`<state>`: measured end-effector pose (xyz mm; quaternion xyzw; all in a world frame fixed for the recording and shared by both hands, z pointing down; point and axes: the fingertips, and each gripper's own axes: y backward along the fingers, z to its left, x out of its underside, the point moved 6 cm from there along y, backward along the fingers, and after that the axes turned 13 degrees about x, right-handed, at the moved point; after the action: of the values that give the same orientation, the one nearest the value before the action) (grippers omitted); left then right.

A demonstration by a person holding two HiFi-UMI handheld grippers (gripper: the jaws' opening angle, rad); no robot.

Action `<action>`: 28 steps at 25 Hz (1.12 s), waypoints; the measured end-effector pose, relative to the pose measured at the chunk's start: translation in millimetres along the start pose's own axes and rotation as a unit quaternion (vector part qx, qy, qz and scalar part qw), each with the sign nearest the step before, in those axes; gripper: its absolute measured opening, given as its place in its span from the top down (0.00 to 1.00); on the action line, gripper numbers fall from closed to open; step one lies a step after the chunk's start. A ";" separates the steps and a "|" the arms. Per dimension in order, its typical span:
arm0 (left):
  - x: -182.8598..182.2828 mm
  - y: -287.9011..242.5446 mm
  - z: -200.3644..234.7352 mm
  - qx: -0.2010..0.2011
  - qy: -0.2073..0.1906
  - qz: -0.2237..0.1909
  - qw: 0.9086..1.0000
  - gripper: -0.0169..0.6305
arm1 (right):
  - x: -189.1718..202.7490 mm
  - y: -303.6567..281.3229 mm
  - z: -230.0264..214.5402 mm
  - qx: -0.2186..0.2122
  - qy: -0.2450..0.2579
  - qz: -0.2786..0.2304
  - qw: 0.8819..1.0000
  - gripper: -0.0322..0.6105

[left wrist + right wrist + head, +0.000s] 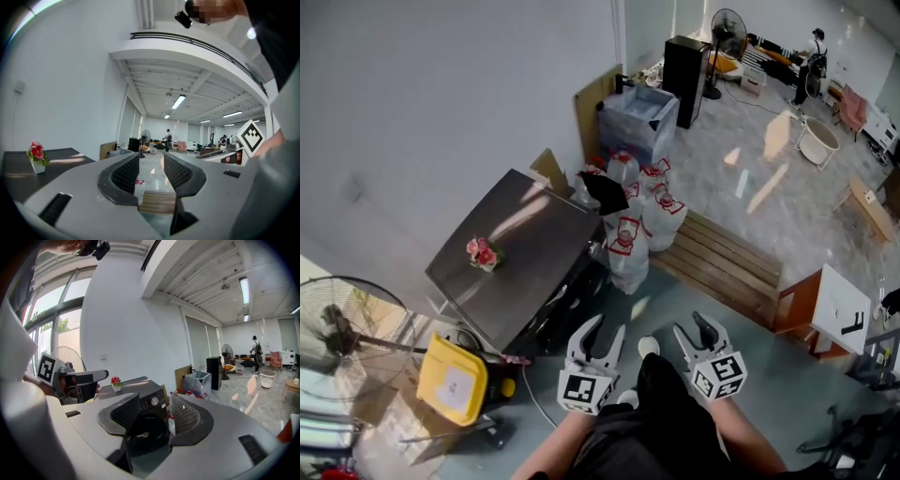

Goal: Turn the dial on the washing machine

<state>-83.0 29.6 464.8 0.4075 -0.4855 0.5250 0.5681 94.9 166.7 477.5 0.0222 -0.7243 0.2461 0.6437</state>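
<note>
Jaws of left gripper (pixel 605 334) and right gripper (pixel 694 330) stand apart, nothing between them. Both sit low centre of the head view, well apart from the washing machine (pixel 520 248) at centre left.

Risk (judgement): the dial (pixel 154 401) is small and the approach is long. An off-line close could slip off the knob or strike the panel or the door below it.

The dial shows only in the right gripper view, framed between the jaws. Head view gives only the machine's dark top and flower pot (pixel 484 254). Left gripper view looks past the machine into the room.

Head view steeply down over washing machine (pixel 525 239); right gripper view faces its front; left gripper view skims its top.
</note>
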 end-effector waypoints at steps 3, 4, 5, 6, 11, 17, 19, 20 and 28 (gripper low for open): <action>-8.1 -6.5 16.7 -0.029 0.000 -0.001 1.000 0.76 | -2.1 -33.8 0.3 -0.033 0.006 0.002 0.999 0.66; -9.9 -9.1 22.2 -0.039 0.001 0.000 0.999 0.76 | -4.3 -44.6 -0.2 -0.043 0.007 0.005 0.999 0.66; -11.5 -12.0 27.3 -0.049 0.003 0.001 0.999 0.76 | -6.8 -55.0 -0.8 -0.053 0.007 0.009 0.999 0.66; -12.6 -15.5 32.4 -0.058 0.003 0.002 0.998 0.76 | -8.7 -65.7 -2.0 -0.063 0.009 0.013 0.998 0.66; -19.7 -37.0 66.3 -0.108 0.011 -0.002 0.994 0.76 | -19.8 -122.8 -6.2 -0.101 0.035 0.027 0.994 0.66; -30.2 -69.3 91.9 -0.144 0.009 -0.004 0.989 0.76 | -35.6 -179.0 -11.2 -0.143 0.046 0.036 0.988 0.66; -30.3 -78.1 95.5 -0.154 0.007 -0.006 0.988 0.76 | -37.8 -194.4 -13.6 -0.156 0.048 0.040 0.986 0.66; -29.8 -81.6 97.5 -0.159 0.007 -0.006 0.987 0.76 | -37.8 -201.7 -13.8 -0.162 0.048 0.042 0.985 0.66; -29.5 -105.3 118.6 -0.218 0.015 -0.004 0.976 0.76 | -33.2 -259.1 -9.2 -0.225 0.057 0.061 0.971 0.66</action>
<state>7.4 -104.0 464.1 0.2677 -0.5780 0.4098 0.6529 199.5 -66.7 531.6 -0.1818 -0.7234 0.1166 0.6558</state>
